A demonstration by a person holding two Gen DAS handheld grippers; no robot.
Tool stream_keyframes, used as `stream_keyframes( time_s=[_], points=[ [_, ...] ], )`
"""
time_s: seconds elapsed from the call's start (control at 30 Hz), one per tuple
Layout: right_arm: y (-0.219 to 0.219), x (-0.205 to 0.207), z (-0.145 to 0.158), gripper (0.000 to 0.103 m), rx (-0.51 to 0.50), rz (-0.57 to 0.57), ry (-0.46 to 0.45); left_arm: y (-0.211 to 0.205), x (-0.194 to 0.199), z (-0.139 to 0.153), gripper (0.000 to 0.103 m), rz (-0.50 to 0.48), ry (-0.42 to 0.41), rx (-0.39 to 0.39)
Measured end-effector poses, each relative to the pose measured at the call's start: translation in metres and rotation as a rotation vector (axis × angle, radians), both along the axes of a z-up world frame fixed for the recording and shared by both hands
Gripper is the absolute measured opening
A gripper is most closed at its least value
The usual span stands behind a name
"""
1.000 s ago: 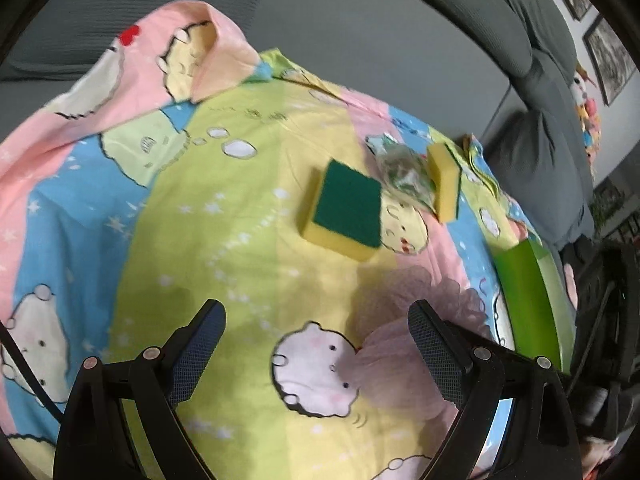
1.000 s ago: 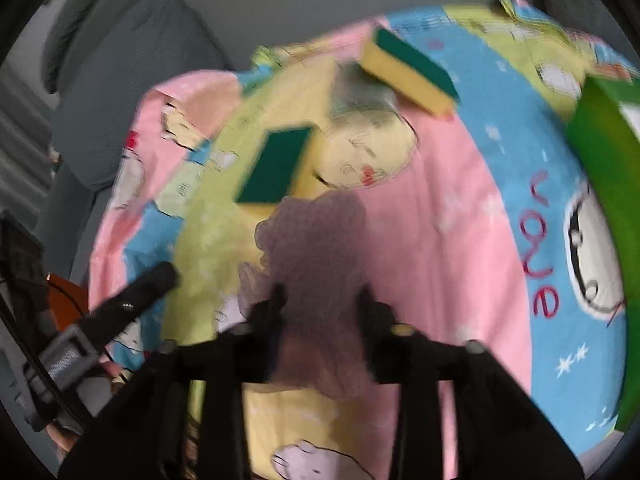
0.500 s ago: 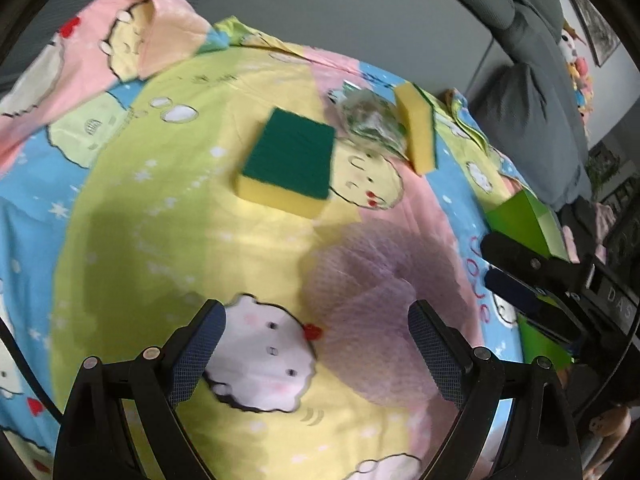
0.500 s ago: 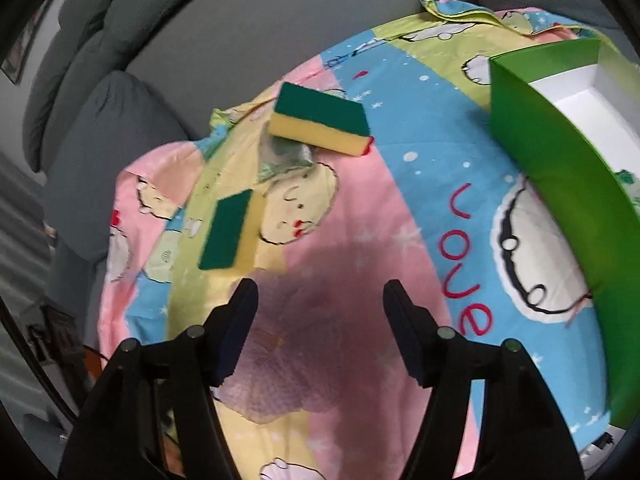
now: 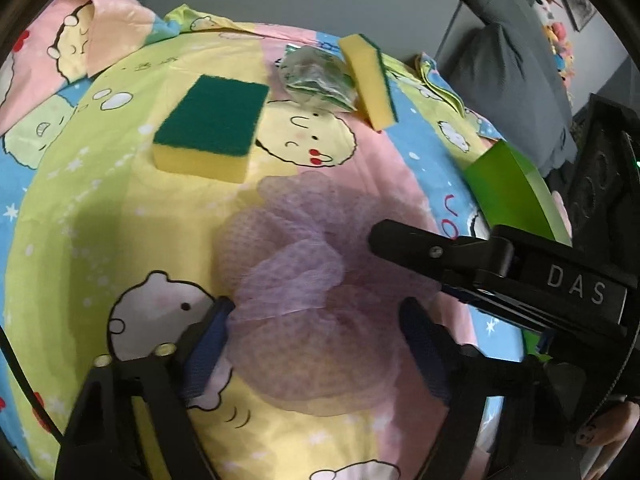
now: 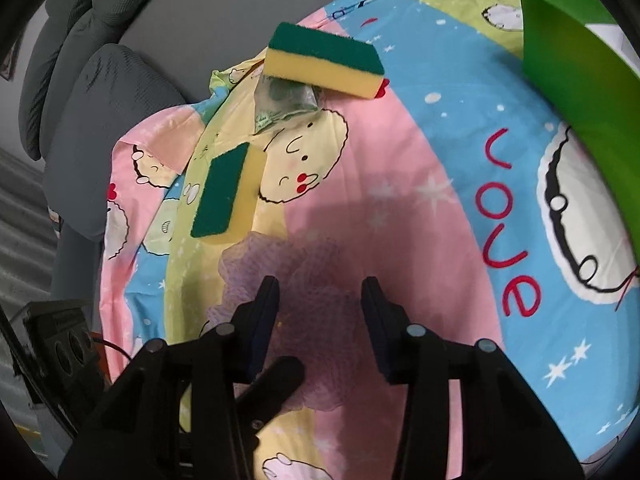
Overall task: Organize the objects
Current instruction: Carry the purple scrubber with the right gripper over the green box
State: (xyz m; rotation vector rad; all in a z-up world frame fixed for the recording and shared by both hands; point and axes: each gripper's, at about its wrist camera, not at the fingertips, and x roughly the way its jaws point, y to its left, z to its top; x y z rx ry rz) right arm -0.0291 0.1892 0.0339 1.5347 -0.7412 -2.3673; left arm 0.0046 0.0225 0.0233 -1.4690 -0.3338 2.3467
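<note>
Both grippers have closed in on the purple mesh puff (image 5: 304,288) since a second ago, when only the right one had it and the left hung wide above the cloth. Now the left gripper (image 5: 316,344) has come down around the puff's near side and its jaws have just been narrowing, the left pad pressed into the mesh and the right pad at its edge, so it looks like a loose grip on it. The right gripper (image 6: 320,320) has just been closing again too, and in its own view the mesh bunches between its pads, so it seems to pinch the puff's right side. Nothing looks sorted yet, judging by how things lie: the puff lies on the cartoon bedsheet (image 5: 100,200) in the near middle, a flat sponge (image 5: 208,132) sits just beyond it to the left, a second sponge (image 5: 370,80) stands tilted on its edge farther off, leaning against a crumpled clear bag (image 5: 316,76), and the green box (image 6: 576,80) waits at the far right with only a little of its white inside showing. All four pieces probably have to go into that box. Open room lies over the pink and blue stretch between puff and box; the box's tall near wall is the edge to clear. With two tools on one puff, they crowd each other, touching or nearly so.
</note>
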Motion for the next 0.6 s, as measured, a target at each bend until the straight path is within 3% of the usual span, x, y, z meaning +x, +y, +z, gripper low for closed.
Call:
stream_keyframes(
  time_s=[0.1,0.2,0.33,0.6],
  points=[
    [-0.001,0.000,-0.003,0.044,-0.010,0.010,-0.018,0.007,0.003,0.001,0.061,-0.025,0.015,-0.014],
    [-0.002,-0.001,-0.006,0.044,-0.039,0.026,-0.033,0.011,0.003,0.001,0.060,-0.037,0.024,0.000],
    [-0.005,-0.001,-0.008,0.043,-0.078,0.060,-0.042,0.017,0.007,0.006,0.049,-0.067,0.052,0.014],
    [-0.004,0.006,0.008,0.042,-0.183,0.100,0.021,0.024,0.020,0.036,0.048,-0.104,0.183,-0.008]
  ],
)
